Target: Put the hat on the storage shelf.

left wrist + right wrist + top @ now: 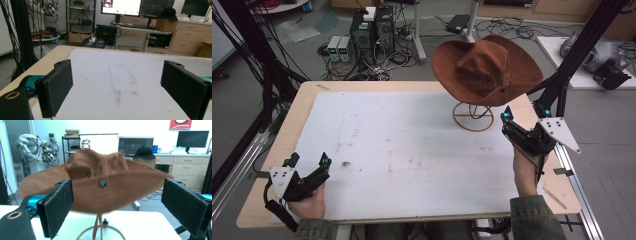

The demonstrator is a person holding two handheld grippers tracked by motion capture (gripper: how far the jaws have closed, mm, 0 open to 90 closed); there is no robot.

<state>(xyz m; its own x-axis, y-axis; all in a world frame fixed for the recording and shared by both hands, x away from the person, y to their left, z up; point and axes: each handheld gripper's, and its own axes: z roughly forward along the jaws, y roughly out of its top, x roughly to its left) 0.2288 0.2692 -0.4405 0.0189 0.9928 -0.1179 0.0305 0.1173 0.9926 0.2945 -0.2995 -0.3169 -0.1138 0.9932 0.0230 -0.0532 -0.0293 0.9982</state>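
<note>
Brown felt hat (487,67) sits on a thin wire stand (473,117) at the far right of the white mat (402,150); the stand is the reference point for this entry. Hat is tilted, crown leaning away from the person, brim drooping toward the near side.

Right gripper (511,124) is just beside the stand's ring base, on its near-right side and below the brim edge. In the right gripper view its jaws stand wide apart with the brim (105,192) between and beyond them; no contact with the hat can be made out. The brim looks slightly blurred there, so whether the hat is swaying cannot be settled.

Left gripper (307,162) is well apart from the stand, at the near-left corner of the mat, resting low. Jaws wide apart, nothing between them; the left gripper view shows bare stained mat (117,85) ahead.

Judgement on progress: work appears to be at the approach stage. Hat is on its stand, ungripped. Remaining, as far as can be judged: close the right jaws on the brim, lift the hat clear of the stand and set it down. Left gripper looks idle, perhaps to support the opposite brim.
</note>
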